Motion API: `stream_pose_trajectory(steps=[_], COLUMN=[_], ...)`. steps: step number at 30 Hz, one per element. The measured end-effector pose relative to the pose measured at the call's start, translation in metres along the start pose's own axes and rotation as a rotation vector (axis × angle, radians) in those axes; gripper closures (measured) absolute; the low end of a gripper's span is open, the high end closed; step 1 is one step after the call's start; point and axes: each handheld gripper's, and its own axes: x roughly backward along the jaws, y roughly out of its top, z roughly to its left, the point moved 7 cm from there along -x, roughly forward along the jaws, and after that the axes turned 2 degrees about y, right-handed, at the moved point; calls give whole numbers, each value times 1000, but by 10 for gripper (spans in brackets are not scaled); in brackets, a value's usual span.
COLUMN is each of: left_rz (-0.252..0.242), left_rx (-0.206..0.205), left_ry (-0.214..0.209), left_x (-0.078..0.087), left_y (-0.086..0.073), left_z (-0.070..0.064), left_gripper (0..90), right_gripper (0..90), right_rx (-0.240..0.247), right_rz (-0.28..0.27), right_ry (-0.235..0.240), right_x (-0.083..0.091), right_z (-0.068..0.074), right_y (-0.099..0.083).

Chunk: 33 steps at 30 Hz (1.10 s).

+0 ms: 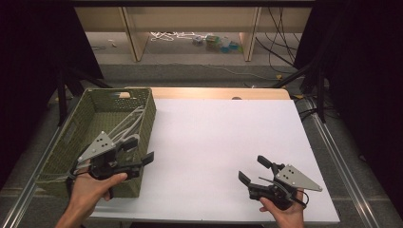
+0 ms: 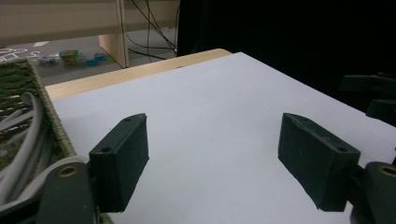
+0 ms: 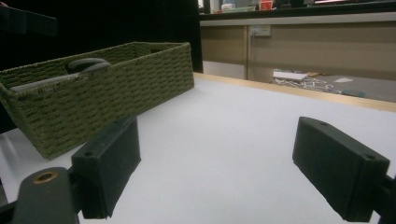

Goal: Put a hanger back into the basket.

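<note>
A green woven basket (image 1: pixel 148 124) stands at the left of the white board (image 1: pixel 223 137), with grey cables (image 1: pixel 130 124) lying inside it. My left gripper (image 1: pixel 139 150) hovers at the basket's near right corner, open and with nothing in it. In the left gripper view its jaws (image 2: pixel 215 133) stand wide apart over the white board, the basket (image 2: pixel 18 77) and cables (image 2: pixel 25 126) at their left. My right gripper (image 1: pixel 253 169) sits at the board's near right, also open with nothing in it. Its own view shows the jaws (image 3: pixel 215 137) facing the basket (image 3: pixel 116 88).
A wooden table edge (image 1: pixel 218 92) borders the white board at the back. Behind it are wooden furniture legs (image 1: pixel 135 35), loose cables and small items on the floor. Dark drapes and stand legs flank both sides.
</note>
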Motion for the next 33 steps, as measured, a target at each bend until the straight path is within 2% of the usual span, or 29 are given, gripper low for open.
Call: stream_pose_trajectory(steps=[3, 5, 7, 9, 11, 13, 19, 22, 29, 30, 31, 33], left_rz=[-23, -54, -52, -51, -66, -74, -84, -101, -143, -127, -140, -145], left_rx=[53, 44, 84, 83, 87, 84, 8, -9, 4, 13, 20, 8], left_ry=[-48, -29, -41, -38, -46, -45, -34, -40, -55, -51, -70, -69], left_x=[-8, -12, -18, -23, -26, -28, -31, -31, -31, -30, -30, -29], left_y=[-7, -13, -20, -26, -29, -31, -38, -41, -50, -51, -51, -51], left_z=[-7, -6, -6, -5, -6, -6, -9, -12, -9, -8, -9, -10], left_gripper=[243, 239, 236, 235, 235, 235, 229, 226, 210, 210, 209, 207], right_gripper=[159, 158, 158, 158, 158, 158, 157, 157, 155, 155, 155, 155], right_rx=[2, 8, 9, 6, 5, 9, 6, 11, 13, 12, 10, 23], right_rz=[0, -4, -4, -10, 14, 19, 18, 20, 13, -2, 6, 11], right_ry=[3, 0, 0, 8, 9, 9, 20, 17, 25, 29, 30, 27], right_x=[0, 0, 0, -1, 0, 0, 0, 0, 1, -1, -1, -1], right_z=[0, 0, 0, 0, 1, 1, 3, 3, 4, 5, 6, 7], right_y=[0, 0, 0, 1, -1, -1, -1, -1, 0, 1, 0, 0])
